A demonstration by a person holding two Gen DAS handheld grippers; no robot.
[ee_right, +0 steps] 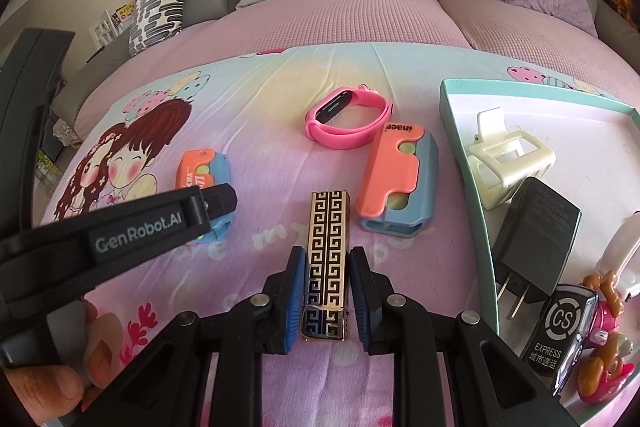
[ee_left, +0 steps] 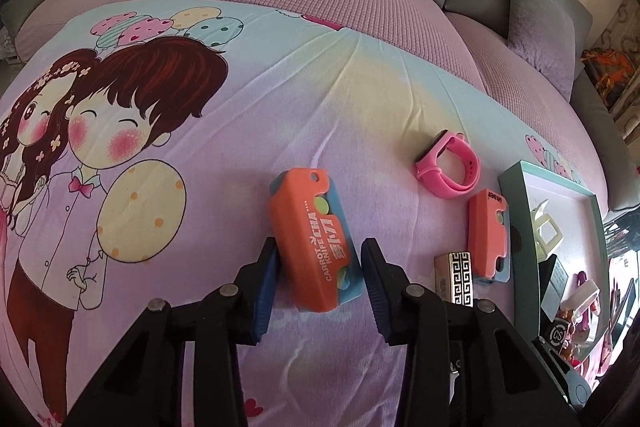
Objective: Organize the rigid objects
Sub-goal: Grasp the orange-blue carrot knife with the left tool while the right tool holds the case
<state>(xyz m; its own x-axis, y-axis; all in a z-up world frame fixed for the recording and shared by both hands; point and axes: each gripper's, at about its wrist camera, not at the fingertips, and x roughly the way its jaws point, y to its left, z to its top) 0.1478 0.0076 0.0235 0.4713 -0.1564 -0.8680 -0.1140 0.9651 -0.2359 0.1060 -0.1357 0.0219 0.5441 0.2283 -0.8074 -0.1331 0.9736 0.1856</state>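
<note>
Cartoon-print bedsheet (ee_left: 280,99) lying flat, left tongs (ee_left: 318,283) gaping around orange-and-blue plastic carrot knife (ee_left: 310,239), right tongs (ee_right: 326,295) bracketing gold-and-black key-pattern rectangular lighter (ee_right: 326,259), grip uncertain.

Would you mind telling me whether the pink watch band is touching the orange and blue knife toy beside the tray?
Cannot tell. In the right wrist view the pink watch band overlaps the toy's top corner; the left wrist view hints at a gap, unclearly.

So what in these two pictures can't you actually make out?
- Left carrot knife toy: right wrist view, lower half hidden by the left gripper.
- Gold patterned lighter: left wrist view, lower end behind a gripper finger.
- Pink and orange toys in the teal box: both views, cut off by the edge.
</note>
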